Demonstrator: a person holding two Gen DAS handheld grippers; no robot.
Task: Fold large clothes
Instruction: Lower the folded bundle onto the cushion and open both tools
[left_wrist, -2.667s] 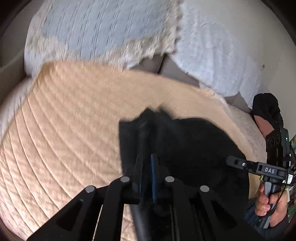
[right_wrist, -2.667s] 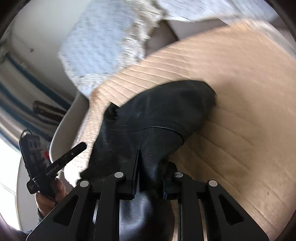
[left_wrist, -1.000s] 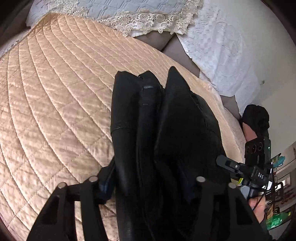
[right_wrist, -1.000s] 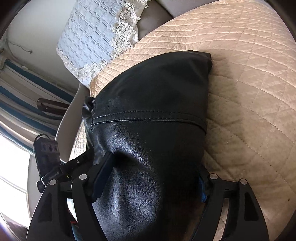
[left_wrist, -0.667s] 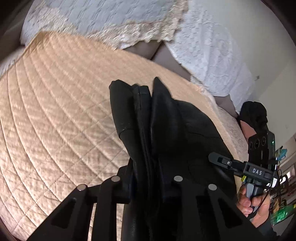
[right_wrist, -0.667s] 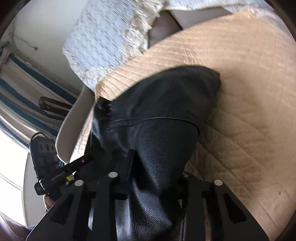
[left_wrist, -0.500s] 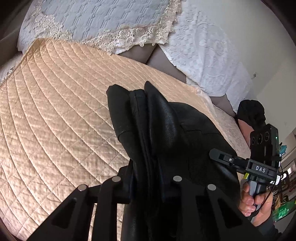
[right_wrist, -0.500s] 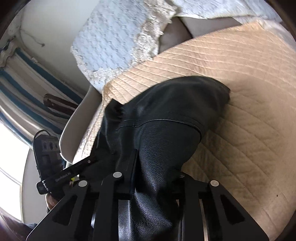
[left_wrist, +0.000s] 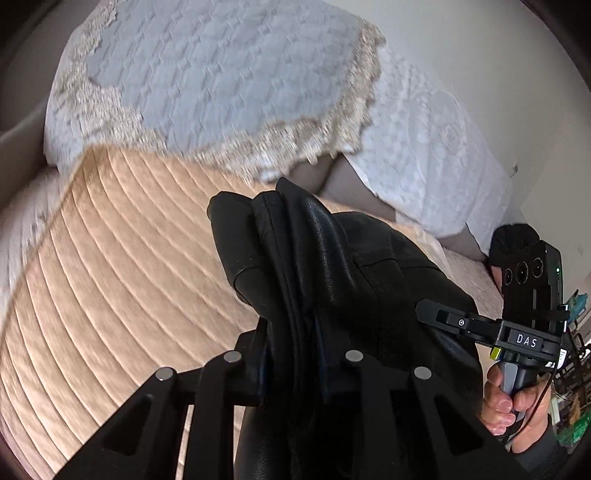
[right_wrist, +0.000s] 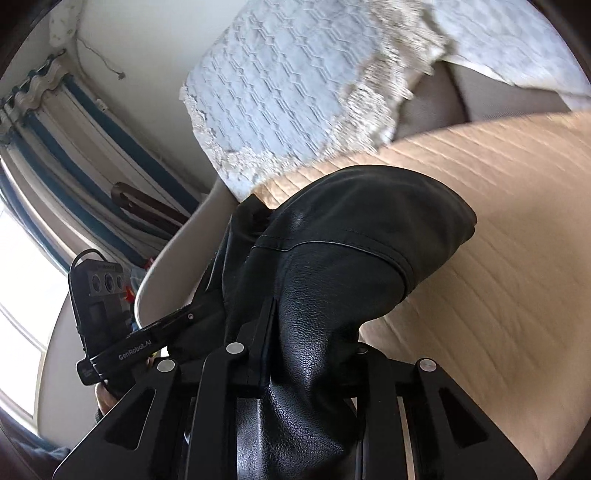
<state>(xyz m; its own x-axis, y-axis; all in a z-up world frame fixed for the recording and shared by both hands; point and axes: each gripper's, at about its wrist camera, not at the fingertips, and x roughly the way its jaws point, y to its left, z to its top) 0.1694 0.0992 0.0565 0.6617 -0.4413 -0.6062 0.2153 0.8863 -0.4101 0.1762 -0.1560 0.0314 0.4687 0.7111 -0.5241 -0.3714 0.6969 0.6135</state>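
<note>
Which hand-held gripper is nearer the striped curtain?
Left. The left hand-held gripper is clamped on the black leather garment on the side toward the striped curtain. The right hand-held gripper grips the garment's other side, farther from the curtain.

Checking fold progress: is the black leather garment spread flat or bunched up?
Bunched up: the black leather garment hangs in thick folds, pinched by left tongs and right tongs.

A home bedroom: a bed (left_wrist: 122, 258) under a quilted peach cover, lace-edged pillows (left_wrist: 207, 77) at its head, and striped curtains (right_wrist: 77, 140) beside a bright window (right_wrist: 22, 295).
</note>
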